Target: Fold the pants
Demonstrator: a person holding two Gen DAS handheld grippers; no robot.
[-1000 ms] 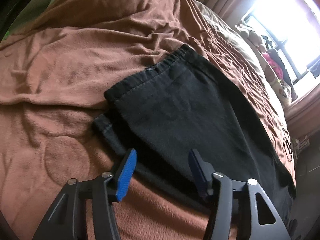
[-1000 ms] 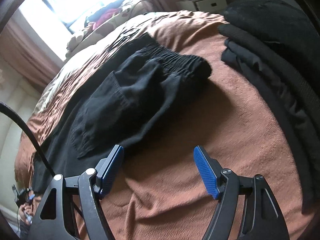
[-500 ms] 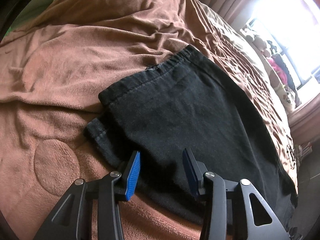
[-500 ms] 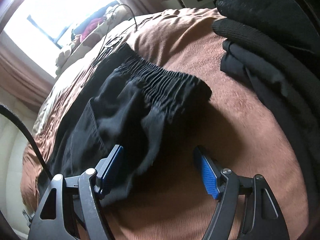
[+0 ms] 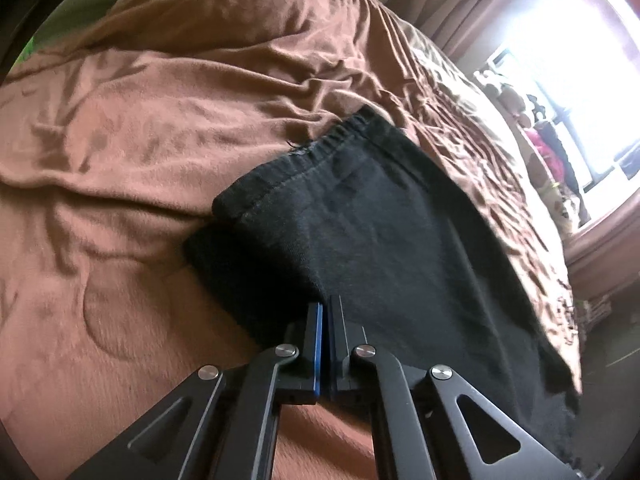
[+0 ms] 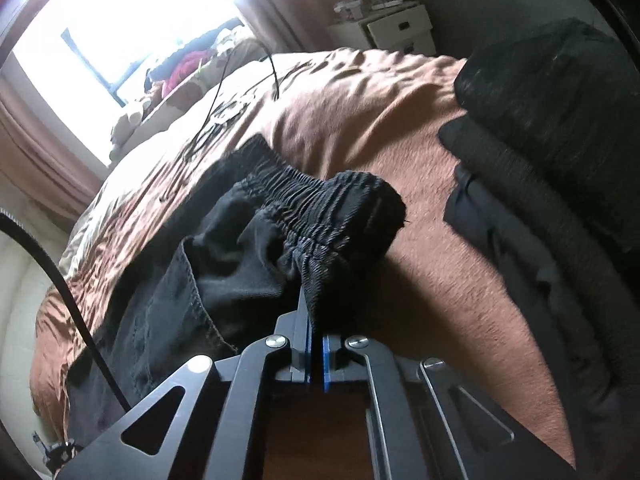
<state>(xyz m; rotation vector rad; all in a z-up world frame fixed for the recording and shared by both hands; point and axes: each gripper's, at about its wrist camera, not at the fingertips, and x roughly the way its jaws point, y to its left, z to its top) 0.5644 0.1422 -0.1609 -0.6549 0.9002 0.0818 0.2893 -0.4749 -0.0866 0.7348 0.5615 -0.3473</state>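
- Your left gripper (image 5: 325, 312) has just closed, its blue pads pinched on the near edge of the black pants (image 5: 380, 232) lying on the brown blanket (image 5: 140, 128).
- Your right gripper (image 6: 314, 316) has just clamped the gathered waistband (image 6: 320, 208), lifting it, near a stack of dark folded clothes (image 6: 560, 128).
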